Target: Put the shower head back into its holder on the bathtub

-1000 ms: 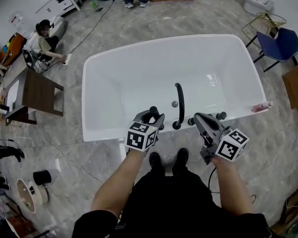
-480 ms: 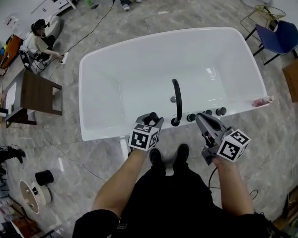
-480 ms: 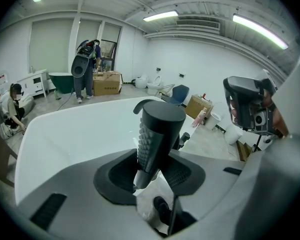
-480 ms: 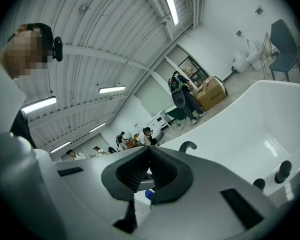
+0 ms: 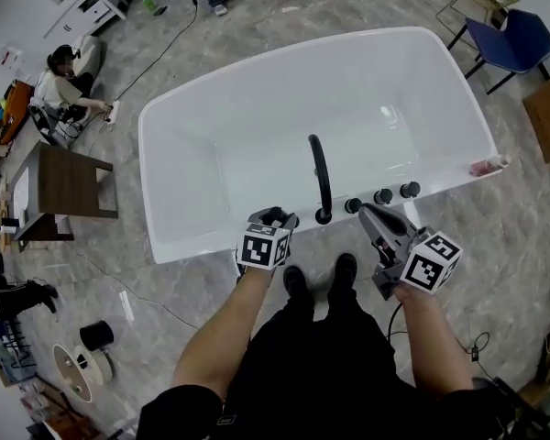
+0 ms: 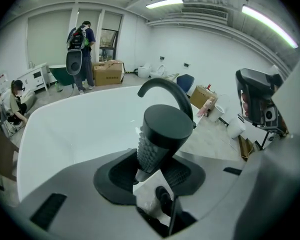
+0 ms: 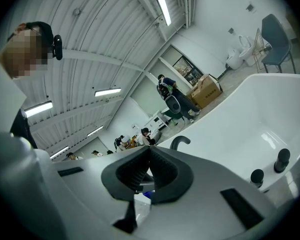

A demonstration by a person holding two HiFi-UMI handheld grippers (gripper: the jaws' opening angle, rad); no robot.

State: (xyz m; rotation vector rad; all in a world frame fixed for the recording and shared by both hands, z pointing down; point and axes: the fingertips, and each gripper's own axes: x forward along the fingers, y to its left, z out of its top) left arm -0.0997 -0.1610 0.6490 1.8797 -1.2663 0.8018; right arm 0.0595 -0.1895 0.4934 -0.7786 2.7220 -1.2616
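The white bathtub point(image 5: 192, 236) lies in front of me, near rim closest. A black curved faucet spout point(image 5: 319, 174) rises from that rim, with three black knobs point(image 5: 382, 196) to its right. My left gripper point(image 5: 273, 220) hangs over the rim just left of the spout, shut on the black shower head point(image 6: 161, 132), whose nubbed face points down-left between the pads. The spout point(image 6: 166, 90) arches behind it. I cannot make out the holder, which is hidden under the gripper. My right gripper point(image 5: 370, 214) hovers near the knobs, jaws shut and empty point(image 7: 149, 156).
A pink item point(image 5: 485, 166) lies on the tub's right rim. A blue chair point(image 5: 519, 33) stands at the far right, a brown table point(image 5: 69, 183) at the left. A person point(image 5: 62, 82) sits on the floor beyond it. My shoes point(image 5: 297, 280) are against the tub.
My left gripper has sunk toward the near rim with the shower head still in it, tipping further down. The right gripper has dropped a little. The tub sits higher in the head view.
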